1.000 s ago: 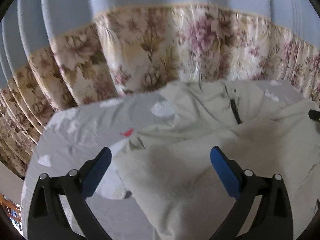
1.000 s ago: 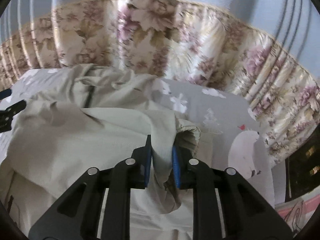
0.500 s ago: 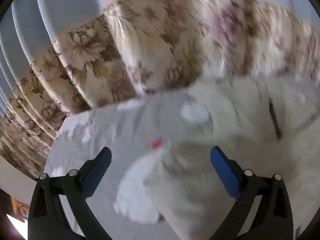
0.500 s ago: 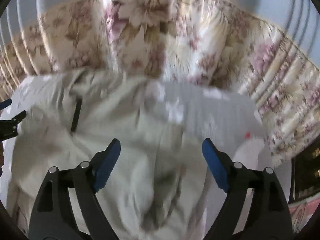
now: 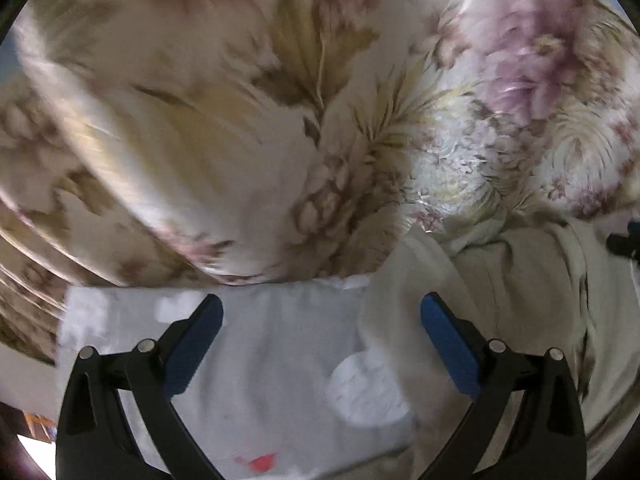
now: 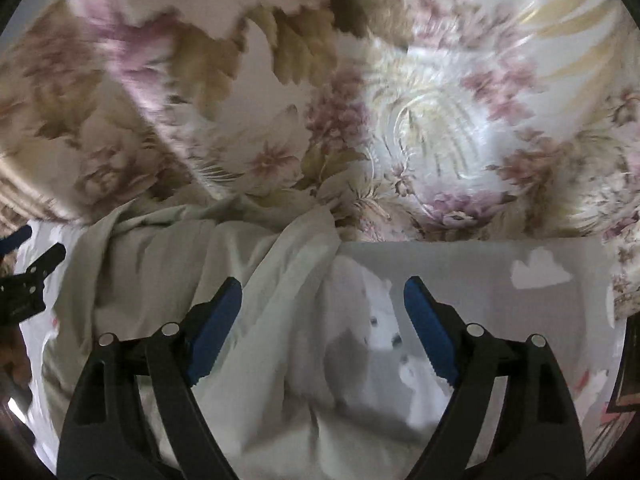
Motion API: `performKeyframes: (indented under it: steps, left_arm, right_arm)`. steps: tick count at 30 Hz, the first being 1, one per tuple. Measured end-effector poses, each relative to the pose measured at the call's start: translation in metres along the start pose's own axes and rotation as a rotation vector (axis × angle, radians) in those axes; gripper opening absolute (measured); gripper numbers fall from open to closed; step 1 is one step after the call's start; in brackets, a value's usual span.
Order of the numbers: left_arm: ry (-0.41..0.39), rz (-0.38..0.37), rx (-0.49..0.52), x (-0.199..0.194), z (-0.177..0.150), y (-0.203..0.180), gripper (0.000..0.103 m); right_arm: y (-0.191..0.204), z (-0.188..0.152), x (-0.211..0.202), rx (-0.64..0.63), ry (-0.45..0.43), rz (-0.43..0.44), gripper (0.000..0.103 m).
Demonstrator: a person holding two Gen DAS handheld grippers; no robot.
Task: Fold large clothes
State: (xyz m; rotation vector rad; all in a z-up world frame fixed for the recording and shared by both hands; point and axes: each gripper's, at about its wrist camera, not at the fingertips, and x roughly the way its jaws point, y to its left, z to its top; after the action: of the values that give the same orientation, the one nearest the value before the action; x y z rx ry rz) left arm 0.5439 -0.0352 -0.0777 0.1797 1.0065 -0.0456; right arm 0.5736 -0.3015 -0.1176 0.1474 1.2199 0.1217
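Note:
A large cream garment lies crumpled on the grey bed sheet, up against the floral curtain. My left gripper is open and empty, low over the sheet at the garment's left edge. In the right wrist view the garment fills the left and lower middle. My right gripper is open and empty, straddling the garment's right edge and a white bear print on the sheet. The left gripper's tip shows at the far left of the right wrist view.
The floral curtain hangs close behind the bed's far edge and fills the upper part of both views. The sheet carries white cloud prints and a red mark. The bed's right edge shows in the right wrist view.
My right gripper has opened and let go of the garment fold. Both grippers have moved forward and down toward the bed's far edge, so the curtain now looms close.

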Motion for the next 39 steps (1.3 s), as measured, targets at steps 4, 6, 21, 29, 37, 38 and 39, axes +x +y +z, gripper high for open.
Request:
performKeyframes:
  steps: [4, 6, 21, 29, 37, 38, 39]
  left_arm:
    - [0.081, 0.003, 0.013, 0.033, 0.008, -0.008, 0.099]
    - [0.113, -0.010, 0.019, 0.045, 0.008, -0.011, 0.101]
    - [-0.120, -0.130, 0.032, -0.047, 0.011, -0.009, 0.000]
    - [-0.276, -0.238, 0.021, -0.173, -0.064, 0.019, 0.000]
    - [-0.253, -0.278, 0.026, -0.216, -0.171, 0.037, 0.000]
    - [-0.241, -0.275, 0.024, -0.209, -0.177, 0.034, 0.000]
    - [-0.226, -0.277, 0.021, -0.208, -0.180, 0.032, 0.000]
  right_arm:
    - [0.005, 0.007, 0.024, 0.012, 0.064, 0.042, 0.067]
    - [0.013, 0.009, 0.023, -0.019, 0.048, 0.030, 0.053]
    - [0.044, -0.013, -0.081, -0.137, -0.235, 0.161, 0.008]
    - [0.070, -0.152, -0.219, -0.484, -0.473, 0.408, 0.008]
    - [0.008, -0.293, -0.192, -0.526, -0.238, 0.373, 0.036]
    - [-0.010, -0.298, -0.196, -0.441, -0.264, 0.380, 0.054]
    - [-0.025, -0.299, -0.203, -0.367, -0.298, 0.381, 0.060]
